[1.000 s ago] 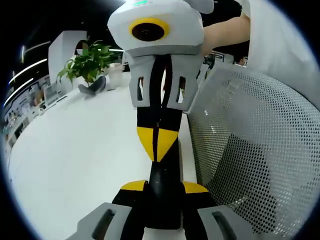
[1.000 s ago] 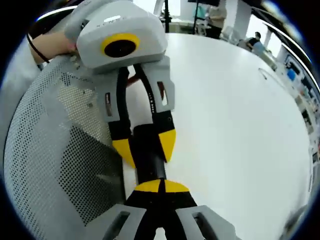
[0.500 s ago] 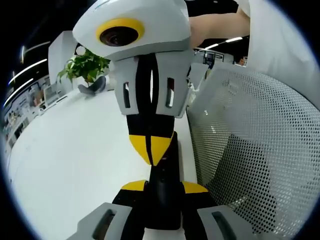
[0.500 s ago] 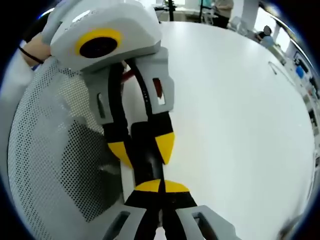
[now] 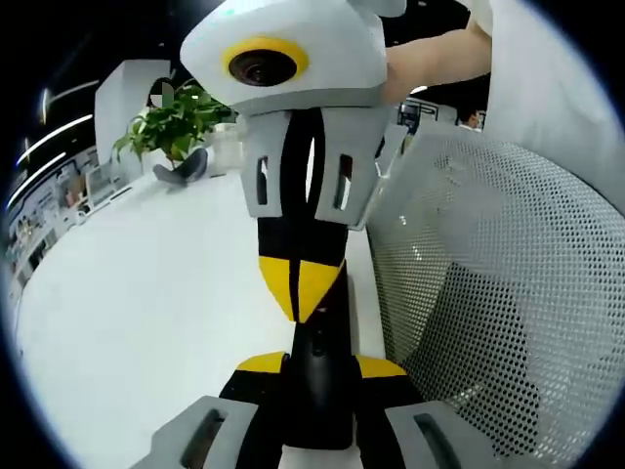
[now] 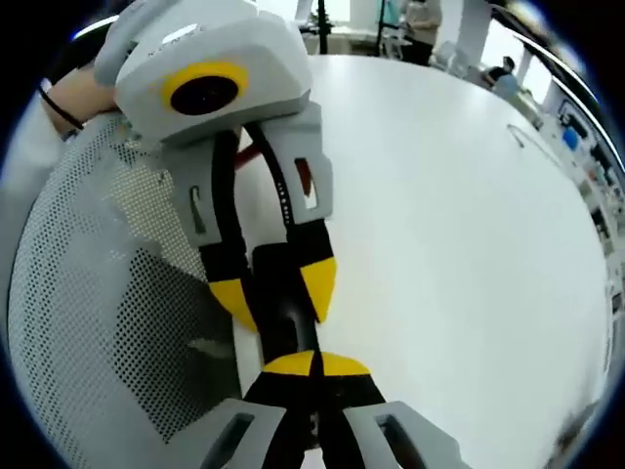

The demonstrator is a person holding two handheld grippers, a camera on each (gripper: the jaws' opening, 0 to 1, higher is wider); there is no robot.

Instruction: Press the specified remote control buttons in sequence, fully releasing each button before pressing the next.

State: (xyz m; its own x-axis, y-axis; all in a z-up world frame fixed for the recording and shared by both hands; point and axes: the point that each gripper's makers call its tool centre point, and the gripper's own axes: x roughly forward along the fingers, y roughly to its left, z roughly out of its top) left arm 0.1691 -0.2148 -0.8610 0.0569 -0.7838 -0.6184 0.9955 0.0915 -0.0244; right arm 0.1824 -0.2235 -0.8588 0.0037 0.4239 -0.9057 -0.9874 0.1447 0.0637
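While clamped lengthwise, remote (image 5: 319, 371) upright.

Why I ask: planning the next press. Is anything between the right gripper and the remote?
Nothing visible. The shut right gripper points right at the remote, which the left gripper holds; contact can't be judged.
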